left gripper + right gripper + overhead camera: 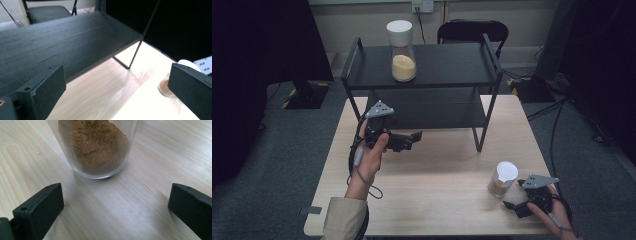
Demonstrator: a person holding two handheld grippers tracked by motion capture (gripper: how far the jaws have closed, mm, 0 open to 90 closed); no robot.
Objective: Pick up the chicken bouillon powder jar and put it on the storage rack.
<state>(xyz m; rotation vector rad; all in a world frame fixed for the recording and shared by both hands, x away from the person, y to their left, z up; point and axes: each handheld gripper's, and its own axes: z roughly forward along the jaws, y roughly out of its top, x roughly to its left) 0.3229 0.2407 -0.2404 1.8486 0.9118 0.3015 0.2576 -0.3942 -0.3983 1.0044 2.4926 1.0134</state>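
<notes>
Resting at the lower right of the high view, the right hand-held gripper (516, 206) is released, jaws spread just short of the small clear glass jar of brown powder with a white lid (503, 178) on the pale wooden counter (442, 200). Left of centre, the left hand-held gripper (416, 137) hangs released before the black metal two-tier shelf (447, 65), whose top tier carries a taller clear glass jar of yellow powder (402, 50).

Two white-lidded glass jars of powder: one (402, 50) on the shelf rack, one (502, 179) on the counter (437, 200). One black two-tier shelf rack (422, 67), one chair (472, 31) behind it. Two tongs, left (414, 137) and right (511, 206).
</notes>
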